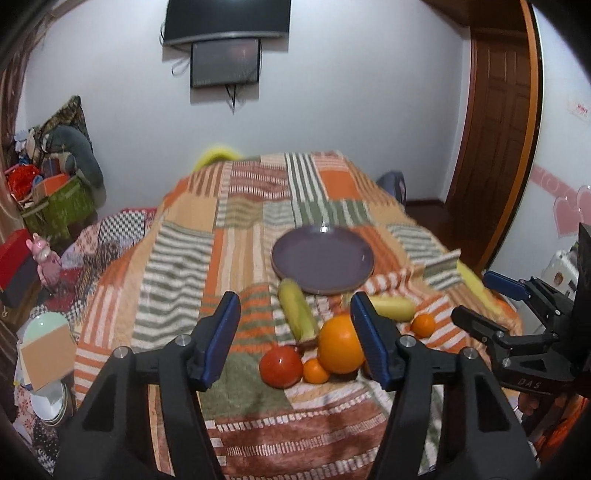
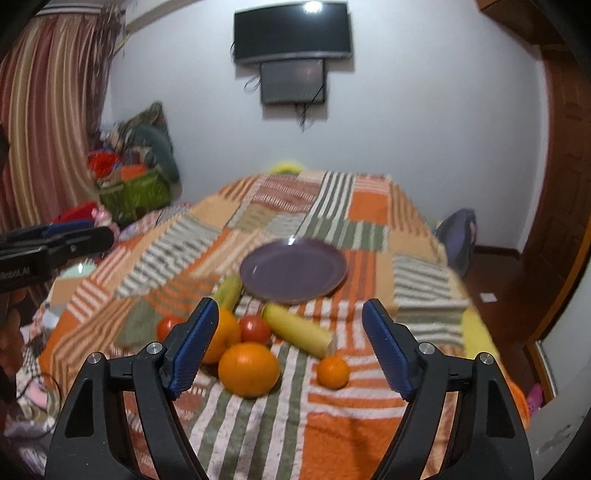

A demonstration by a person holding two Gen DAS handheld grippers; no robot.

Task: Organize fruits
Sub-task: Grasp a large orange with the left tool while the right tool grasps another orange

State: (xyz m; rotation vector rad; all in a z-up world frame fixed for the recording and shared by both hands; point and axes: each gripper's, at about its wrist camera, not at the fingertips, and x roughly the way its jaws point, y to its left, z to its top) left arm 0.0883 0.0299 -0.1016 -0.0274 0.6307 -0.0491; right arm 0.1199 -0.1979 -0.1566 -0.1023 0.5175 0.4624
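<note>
A purple plate point(image 1: 322, 260) point(image 2: 293, 271) sits bare on the patchwork bedspread. In front of it lie two corn cobs point(image 1: 297, 310) point(image 2: 297, 329), large oranges point(image 1: 340, 344) point(image 2: 248, 368), red tomatoes point(image 1: 280, 366) point(image 2: 254, 329) and small tangerines point(image 1: 423, 325) point(image 2: 333, 371). My left gripper point(image 1: 295, 338) is open and empty, held above the fruit pile. My right gripper point(image 2: 290, 349) is open and empty, also short of the fruit; it shows at the right of the left wrist view point(image 1: 491, 299).
The bed point(image 1: 258, 206) fills the middle; its edges drop off left and right. Clutter, a green box point(image 1: 66, 206) and bowls point(image 1: 46, 325) lie left of the bed. A wooden door point(image 1: 495, 147) stands at the right. A TV point(image 2: 291, 31) hangs on the far wall.
</note>
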